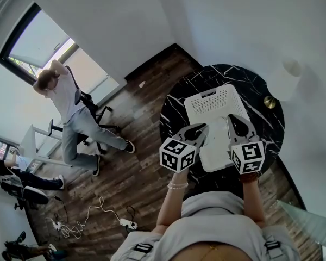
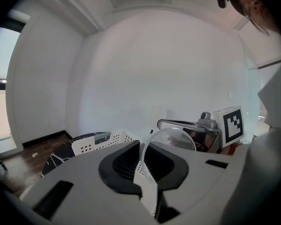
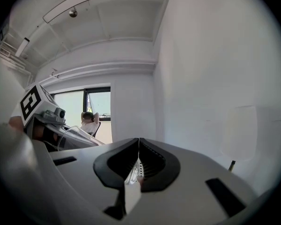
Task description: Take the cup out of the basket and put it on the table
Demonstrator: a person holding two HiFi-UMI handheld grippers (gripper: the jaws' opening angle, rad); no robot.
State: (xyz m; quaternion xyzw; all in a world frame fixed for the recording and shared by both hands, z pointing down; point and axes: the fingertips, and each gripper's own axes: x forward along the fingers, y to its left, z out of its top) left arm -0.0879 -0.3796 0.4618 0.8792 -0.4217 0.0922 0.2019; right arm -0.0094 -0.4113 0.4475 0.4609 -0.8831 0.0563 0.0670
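A clear plastic cup (image 2: 174, 139) is pinched by its wall in my left gripper (image 2: 141, 149), which is shut on it; the cup's round rim stands up to the right of the jaws. In the head view my left gripper (image 1: 202, 129) hovers over the front left of the white perforated basket (image 1: 206, 99) on the round black marble table (image 1: 179, 91). The cup is too transparent to make out there. My right gripper (image 1: 232, 122) hangs beside it over the basket, and its jaws (image 3: 139, 146) are shut with nothing held. The cup (image 3: 71, 134) shows faintly in the right gripper view.
A white lamp shade (image 1: 285, 76) and a small brass object (image 1: 269, 101) stand at the table's far right. A person (image 1: 65, 105) sits on an office chair by the window to the left. Cables and a power strip (image 1: 127, 222) lie on the wooden floor.
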